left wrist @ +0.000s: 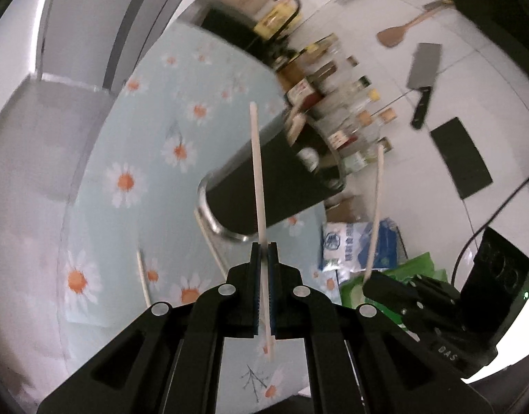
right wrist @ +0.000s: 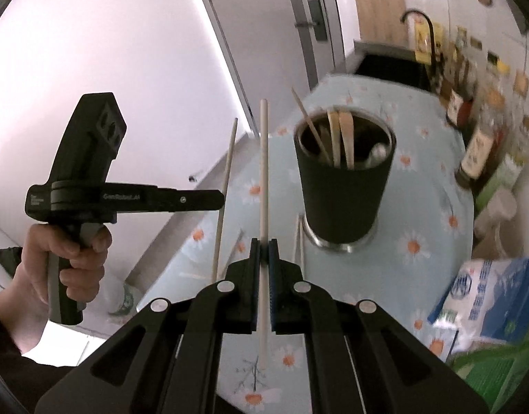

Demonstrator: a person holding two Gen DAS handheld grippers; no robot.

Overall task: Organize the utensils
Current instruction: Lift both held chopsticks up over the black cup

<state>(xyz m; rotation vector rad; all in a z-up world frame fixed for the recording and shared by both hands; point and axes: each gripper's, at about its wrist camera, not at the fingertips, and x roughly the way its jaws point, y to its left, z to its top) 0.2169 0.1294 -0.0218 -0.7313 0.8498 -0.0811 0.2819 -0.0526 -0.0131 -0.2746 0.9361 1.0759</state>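
Note:
My left gripper [left wrist: 263,246] is shut on a pale chopstick [left wrist: 257,172] that points forward over the table. My right gripper [right wrist: 263,243] is shut on another pale chopstick [right wrist: 263,172]. A black utensil cup [right wrist: 343,179] with a steel base stands on the daisy-print tablecloth [right wrist: 419,186]; it holds several wooden utensils [right wrist: 340,138]. It appears in the left wrist view [left wrist: 264,186] just ahead of the left gripper. The left gripper shows in the right wrist view [right wrist: 220,198] with its chopstick [right wrist: 225,189], left of the cup. The right gripper shows in the left wrist view [left wrist: 368,284] with its chopstick [left wrist: 376,207].
More chopsticks lie on the cloth [left wrist: 142,277] [right wrist: 299,241] near the cup's base. Bottles and jars [left wrist: 333,103] line the wall side. A blue-white bag [left wrist: 350,245] and green packet [left wrist: 402,269] lie at the right. A cleaver [left wrist: 423,69] and wooden spatula [left wrist: 399,32] hang on the tiled wall.

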